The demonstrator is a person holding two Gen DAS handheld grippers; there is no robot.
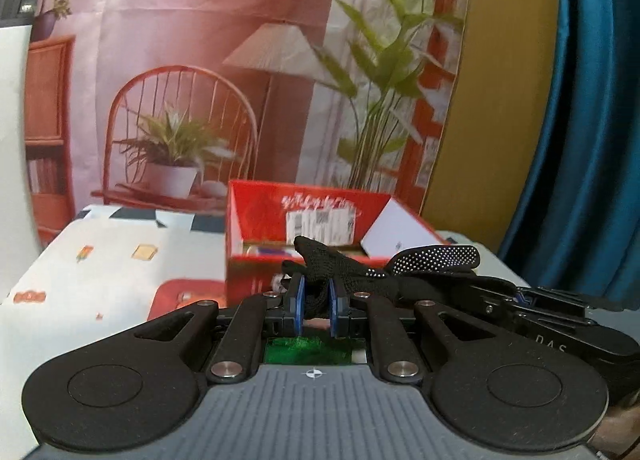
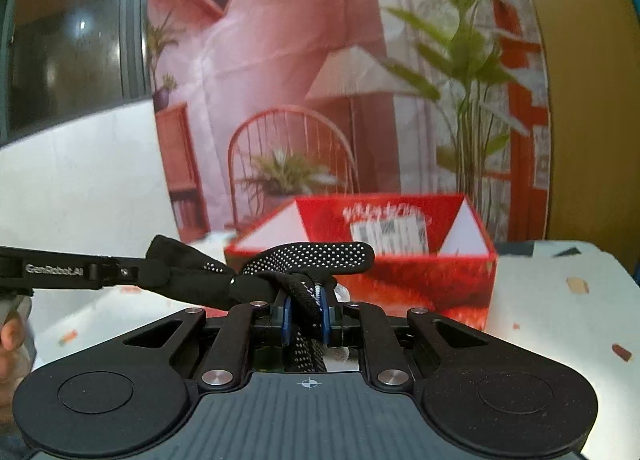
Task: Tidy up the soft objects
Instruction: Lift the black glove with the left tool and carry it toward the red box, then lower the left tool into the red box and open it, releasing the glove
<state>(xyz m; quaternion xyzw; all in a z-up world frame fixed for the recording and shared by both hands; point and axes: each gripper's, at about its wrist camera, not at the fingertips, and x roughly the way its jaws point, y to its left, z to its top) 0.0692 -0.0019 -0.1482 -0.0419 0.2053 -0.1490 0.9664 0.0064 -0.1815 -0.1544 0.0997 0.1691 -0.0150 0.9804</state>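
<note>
Gloves first: I count one black knit glove (image 1: 352, 268) with white grip dots, stretched in the air between my two claws. My left claw (image 1: 317, 296) has its blue pads pinched narrow on one end of the glove, and the same claw shows at the left edge of the right view. My right claw (image 2: 305, 310) is clamped tight on the other end, with dotted fabric bunched between its pads and trailing back toward the camera. One dotted finger of the glove sticks out flat above the grip. Behind the glove stands one red box (image 1: 316, 236) with its flaps open, on one table (image 1: 100, 280) covered with a white patterned cloth. Some small things lie inside the box, too blurred to name. One printed backdrop (image 1: 192, 72) hangs behind the table.
</note>
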